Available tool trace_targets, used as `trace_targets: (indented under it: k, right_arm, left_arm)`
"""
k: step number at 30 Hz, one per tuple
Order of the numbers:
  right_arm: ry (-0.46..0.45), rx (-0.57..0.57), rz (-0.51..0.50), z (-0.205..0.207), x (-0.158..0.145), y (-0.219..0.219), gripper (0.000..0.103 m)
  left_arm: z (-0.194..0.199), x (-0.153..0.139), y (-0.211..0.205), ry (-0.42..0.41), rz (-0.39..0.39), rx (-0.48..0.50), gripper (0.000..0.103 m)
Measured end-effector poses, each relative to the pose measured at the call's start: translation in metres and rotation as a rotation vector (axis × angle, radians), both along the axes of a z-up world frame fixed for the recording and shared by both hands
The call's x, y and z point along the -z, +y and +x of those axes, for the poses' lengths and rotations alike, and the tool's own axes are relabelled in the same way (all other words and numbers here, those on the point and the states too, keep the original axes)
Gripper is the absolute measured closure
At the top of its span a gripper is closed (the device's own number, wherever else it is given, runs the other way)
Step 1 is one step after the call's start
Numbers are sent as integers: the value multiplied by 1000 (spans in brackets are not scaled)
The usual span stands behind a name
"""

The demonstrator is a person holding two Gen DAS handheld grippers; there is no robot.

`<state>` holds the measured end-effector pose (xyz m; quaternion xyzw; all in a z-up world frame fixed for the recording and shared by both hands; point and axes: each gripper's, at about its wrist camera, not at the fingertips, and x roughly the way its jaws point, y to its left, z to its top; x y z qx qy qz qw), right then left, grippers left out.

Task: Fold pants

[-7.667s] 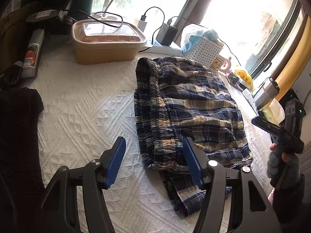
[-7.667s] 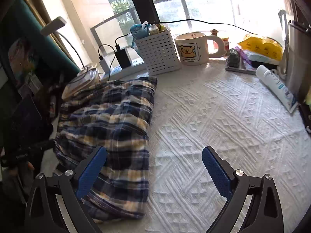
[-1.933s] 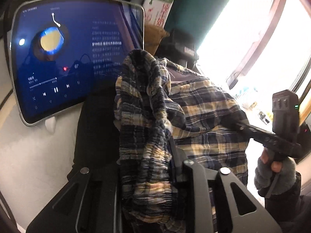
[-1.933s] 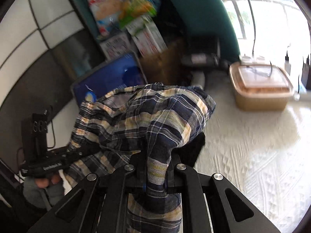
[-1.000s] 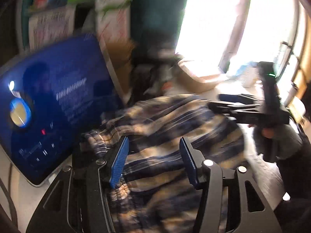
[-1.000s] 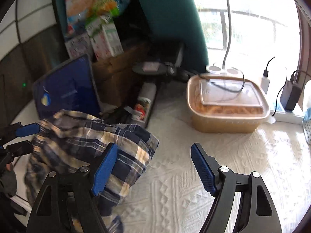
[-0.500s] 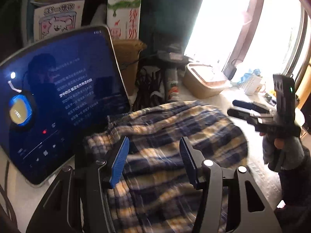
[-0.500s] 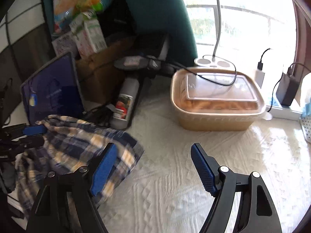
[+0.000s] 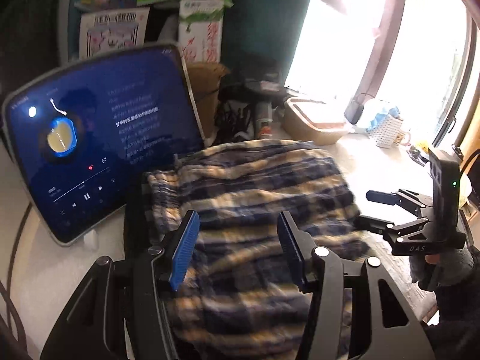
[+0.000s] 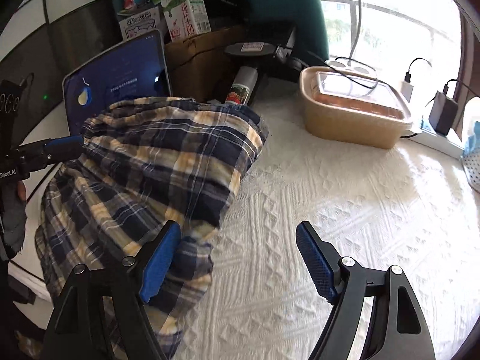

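Note:
The folded plaid pants (image 9: 249,186) lie at the table's left end, in front of a lit tablet, on something dark. My left gripper (image 9: 237,249) hovers over their near part, open, its blue pads apart from the cloth. In the right wrist view the pants (image 10: 156,165) fill the left side. My right gripper (image 10: 237,258) is open; its left pad hangs over the pants' near corner and its right pad over the white cloth. Each gripper shows in the other view: the right gripper (image 9: 364,208) beside the pants' right edge, the left gripper (image 10: 60,147) at their far left.
A tablet (image 9: 99,144) leans just behind the pants. A tan lidded container (image 10: 354,111) with a cable over it, a charger (image 10: 442,114) and a white basket (image 9: 387,130) stand along the window. Cartons and a cardboard box crowd the back corner. The white textured tablecloth (image 10: 330,210) stretches right.
Two seconds ago both grippers were shut on the lifted pants. They have let go, and the pants now lie by the tablet. Both grippers have drawn back a little, open.

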<state>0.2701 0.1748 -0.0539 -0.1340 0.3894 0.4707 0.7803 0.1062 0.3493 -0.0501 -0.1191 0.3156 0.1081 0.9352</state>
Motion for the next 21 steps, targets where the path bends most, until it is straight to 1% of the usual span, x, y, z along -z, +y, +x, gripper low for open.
trace_targets:
  k: [5, 8, 11, 13, 14, 15, 20, 21]
  right_arm:
    - [-13, 3, -10, -23, -8, -28, 22]
    - [-31, 10, -7, -37, -14, -48, 22]
    - [-47, 27, 0, -47, -22, -66, 22]
    - [-61, 42, 4, -54, -27, -79, 22]
    - [-67, 49, 6, -58, -29, -87, 22]
    - [-73, 57, 7, -61, -31, -94, 22]
    - [-106, 95, 5, -81, -42, -130, 22]
    - [-112, 104, 7, -85, -44, -137, 22]
  left_arm:
    - [-19, 3, -31, -32, -29, 15, 49]
    - [-30, 5, -52, -63, -27, 12, 49]
    - [-37, 9, -71, -75, -37, -13, 46]
    - [-42, 10, -84, -92, -30, -24, 35]
    - [-45, 11, -89, -100, -34, -33, 33]
    - [-47, 11, -94, -106, -38, -36, 27]
    - [-59, 9, -119, -148, -53, -35, 17]
    - [-61, 8, -125, -155, -49, -36, 11]
